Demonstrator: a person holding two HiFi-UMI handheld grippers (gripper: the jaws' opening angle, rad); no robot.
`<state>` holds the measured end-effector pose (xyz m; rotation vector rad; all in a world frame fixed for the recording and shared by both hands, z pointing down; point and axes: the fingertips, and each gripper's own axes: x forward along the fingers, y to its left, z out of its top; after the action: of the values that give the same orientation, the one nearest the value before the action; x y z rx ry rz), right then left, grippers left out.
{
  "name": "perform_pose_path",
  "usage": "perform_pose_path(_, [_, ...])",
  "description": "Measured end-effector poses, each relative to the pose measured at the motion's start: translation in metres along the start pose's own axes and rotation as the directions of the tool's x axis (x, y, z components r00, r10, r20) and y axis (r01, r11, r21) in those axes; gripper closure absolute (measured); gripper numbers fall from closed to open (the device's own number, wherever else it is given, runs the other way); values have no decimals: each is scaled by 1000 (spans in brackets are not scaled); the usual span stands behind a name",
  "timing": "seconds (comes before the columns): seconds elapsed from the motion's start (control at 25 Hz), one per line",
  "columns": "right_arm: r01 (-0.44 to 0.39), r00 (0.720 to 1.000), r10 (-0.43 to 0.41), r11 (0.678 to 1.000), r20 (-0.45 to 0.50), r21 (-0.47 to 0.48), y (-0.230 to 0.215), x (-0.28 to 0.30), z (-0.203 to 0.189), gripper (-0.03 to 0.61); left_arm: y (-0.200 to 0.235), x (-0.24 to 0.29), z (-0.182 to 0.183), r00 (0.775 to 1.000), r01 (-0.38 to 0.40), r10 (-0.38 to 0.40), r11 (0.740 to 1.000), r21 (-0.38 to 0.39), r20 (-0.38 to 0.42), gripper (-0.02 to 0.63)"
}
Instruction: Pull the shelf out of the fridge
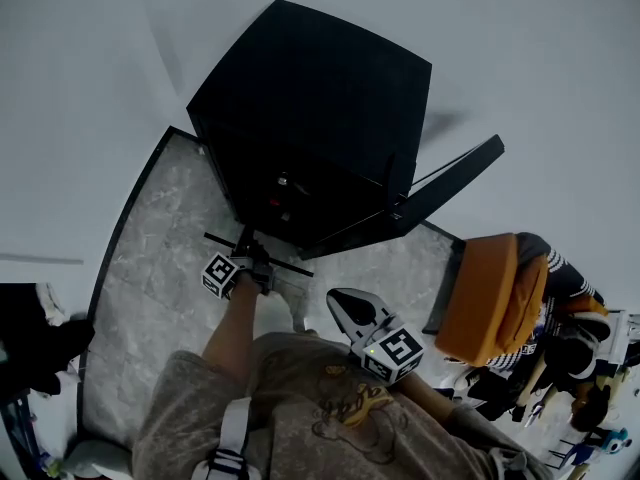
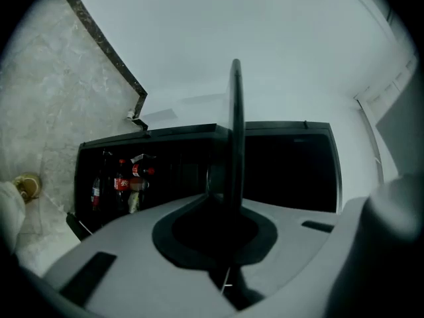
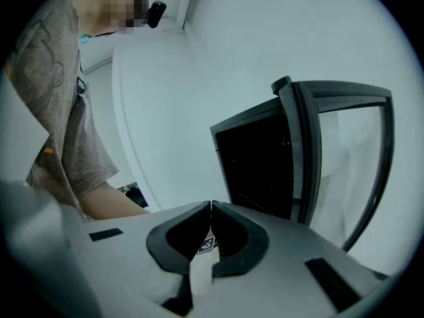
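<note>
Person's shirt (image 1: 300,408) is filling the near edge. Just beyond it, the right hand-held gripper (image 1: 338,300) (image 3: 211,207) is hanging back, jaws clenched on nothing, likely leaving the left one room to work. The left hand-held gripper (image 1: 252,258) (image 2: 226,187) is grasping the thin black shelf (image 1: 290,266) (image 2: 236,111), which is showing as a dark bar rising between its jaws. That shelf is sitting just in front of the open fridge (image 1: 310,98), apparently coming out. The door (image 1: 450,183) is standing wide on the right, clearing the way. Bottles (image 2: 126,181) are standing inside.
</note>
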<state>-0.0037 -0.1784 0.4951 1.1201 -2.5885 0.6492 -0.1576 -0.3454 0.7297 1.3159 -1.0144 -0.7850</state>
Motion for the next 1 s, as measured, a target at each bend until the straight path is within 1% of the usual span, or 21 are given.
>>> perform_pose_path(0.2, [3,1000,-3,1000,21,8,-1,-9,-3,557,-18,-28,6,1000,3,-2,1000,25,-17,592])
perform_pose_path(0.44, [21,998,-22,1000,55,13,-6,-25,-4,557,-45,-66,9,999,35,-35,999,25,9,595])
perform_pose_path(0.68, [48,995,-49,999,91,14,-11,-43,-4,557,-74,-105,11,996,71,-71,997,-2,46,597])
perform_pose_path(0.84, [62,992,-63,998,107,11,-11,-52,-7,557,-100,-127,8,994,99,-98,995,-16,45,595])
perform_pose_path(1.0, [85,988,-87,996,131,20,-12,-60,-9,557,-126,-148,2,992,126,-125,992,-24,24,595])
